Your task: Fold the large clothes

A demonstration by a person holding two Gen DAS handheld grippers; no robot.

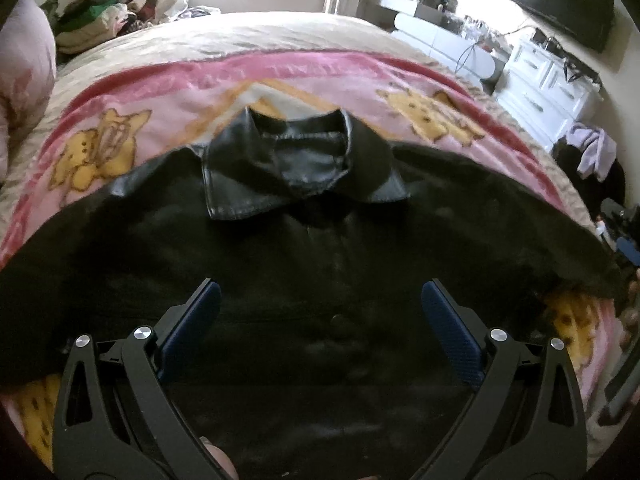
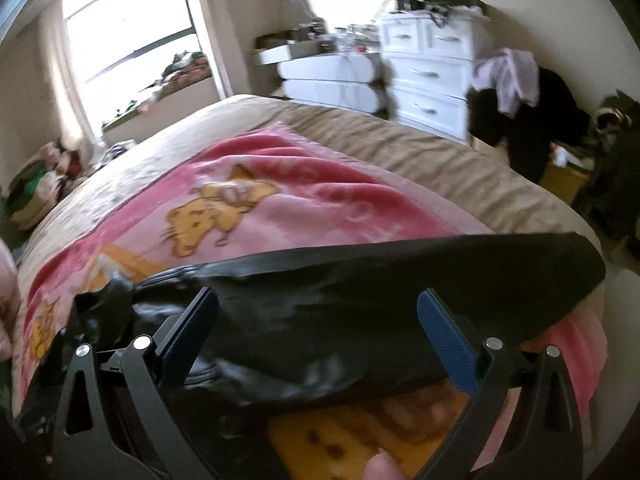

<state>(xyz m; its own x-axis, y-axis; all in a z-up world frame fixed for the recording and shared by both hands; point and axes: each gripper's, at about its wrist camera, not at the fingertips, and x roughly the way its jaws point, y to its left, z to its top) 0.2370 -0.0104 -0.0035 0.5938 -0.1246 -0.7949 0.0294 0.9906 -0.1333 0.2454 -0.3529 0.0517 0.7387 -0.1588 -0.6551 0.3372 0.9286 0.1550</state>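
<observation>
A black leather jacket (image 1: pixel 320 248) lies spread flat, front up, on a pink blanket with yellow cartoon figures (image 1: pixel 420 92). Its collar (image 1: pixel 300 168) points away from me and its sleeves stretch out left and right. My left gripper (image 1: pixel 320 296) is open and empty, hovering over the button front at mid-chest. In the right wrist view, my right gripper (image 2: pixel 318 300) is open and empty over the jacket's right sleeve (image 2: pixel 360 292), which runs to the right toward the bed edge.
The blanket (image 2: pixel 280 208) lies on a beige bedspread (image 2: pixel 460 160). A clothes pile (image 1: pixel 104 16) sits at the far left, a pink pillow (image 1: pixel 24 72) at the left. White dressers (image 2: pixel 424 68) and hanging clothes (image 2: pixel 516 112) stand beyond the bed's right side.
</observation>
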